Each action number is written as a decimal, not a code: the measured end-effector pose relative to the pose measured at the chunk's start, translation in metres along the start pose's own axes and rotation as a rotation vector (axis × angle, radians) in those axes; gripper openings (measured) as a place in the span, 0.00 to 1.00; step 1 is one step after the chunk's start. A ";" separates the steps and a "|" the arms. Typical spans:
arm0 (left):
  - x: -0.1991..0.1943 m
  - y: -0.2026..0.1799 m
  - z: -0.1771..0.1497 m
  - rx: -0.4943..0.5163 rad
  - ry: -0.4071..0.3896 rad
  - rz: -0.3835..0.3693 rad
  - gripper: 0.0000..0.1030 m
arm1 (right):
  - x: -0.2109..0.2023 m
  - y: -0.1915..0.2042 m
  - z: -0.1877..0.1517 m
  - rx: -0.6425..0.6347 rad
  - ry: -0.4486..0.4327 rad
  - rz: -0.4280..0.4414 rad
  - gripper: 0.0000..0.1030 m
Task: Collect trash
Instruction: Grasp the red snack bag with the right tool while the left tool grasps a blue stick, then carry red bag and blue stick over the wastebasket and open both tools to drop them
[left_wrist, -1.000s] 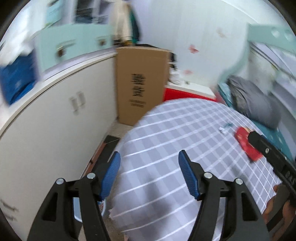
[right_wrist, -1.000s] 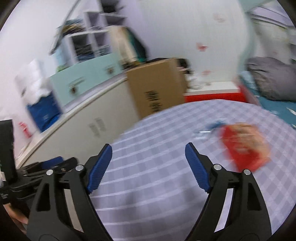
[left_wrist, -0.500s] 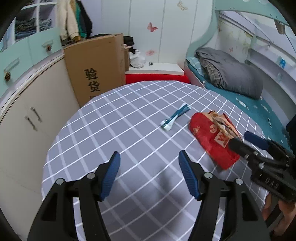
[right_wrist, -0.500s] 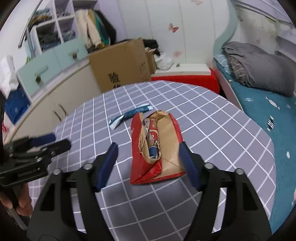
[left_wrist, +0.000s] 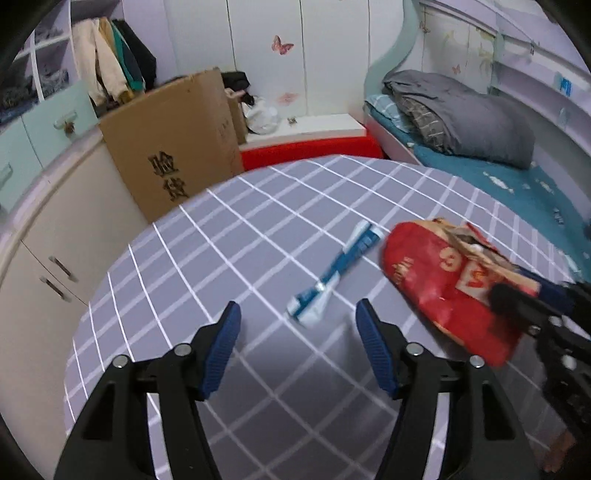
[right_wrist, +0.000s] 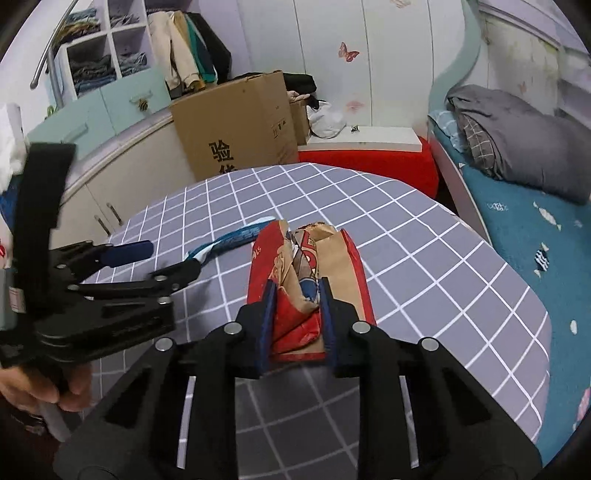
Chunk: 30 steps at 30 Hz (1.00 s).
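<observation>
A crumpled red and brown paper bag (right_wrist: 306, 273) lies on the round table with the grey checked cloth (right_wrist: 424, 258). My right gripper (right_wrist: 297, 295) is shut on the near end of the bag. The bag also shows in the left wrist view (left_wrist: 443, 280), at the right. A blue and white wrapper (left_wrist: 332, 273) lies flat on the cloth just ahead of my left gripper (left_wrist: 297, 332), which is open and empty a little above the table. The wrapper also shows in the right wrist view (right_wrist: 229, 240), left of the bag, with the left gripper (right_wrist: 162, 266) beside it.
A tall cardboard box (left_wrist: 173, 147) stands behind the table beside white cabinets (left_wrist: 48, 251). A red platform (left_wrist: 310, 147) and a bed with a grey blanket (left_wrist: 461, 114) lie beyond the table's far and right edges.
Both grippers swung from the cabinets toward the table and moved forward. My right gripper has closed on the paper bag. My left gripper has come nearer the wrapper.
</observation>
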<state>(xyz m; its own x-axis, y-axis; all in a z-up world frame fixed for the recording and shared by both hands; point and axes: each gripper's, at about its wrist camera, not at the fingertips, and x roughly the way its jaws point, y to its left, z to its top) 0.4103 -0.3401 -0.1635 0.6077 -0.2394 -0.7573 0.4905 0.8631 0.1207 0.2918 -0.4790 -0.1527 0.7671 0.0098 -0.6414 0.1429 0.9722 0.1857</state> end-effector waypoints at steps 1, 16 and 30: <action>0.004 -0.001 0.003 -0.002 0.005 -0.005 0.54 | 0.000 -0.001 0.001 0.007 -0.005 0.005 0.22; -0.002 0.012 -0.004 -0.053 0.054 -0.133 0.18 | -0.003 0.011 0.004 0.033 0.011 0.053 0.21; -0.130 0.137 -0.095 -0.333 -0.132 -0.070 0.18 | -0.041 0.146 -0.004 -0.114 -0.019 0.175 0.21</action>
<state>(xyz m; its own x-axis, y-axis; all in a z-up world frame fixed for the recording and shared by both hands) 0.3392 -0.1489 -0.1097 0.6657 -0.3396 -0.6645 0.3169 0.9348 -0.1604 0.2791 -0.3370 -0.1022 0.7856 0.1777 -0.5927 -0.0645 0.9762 0.2071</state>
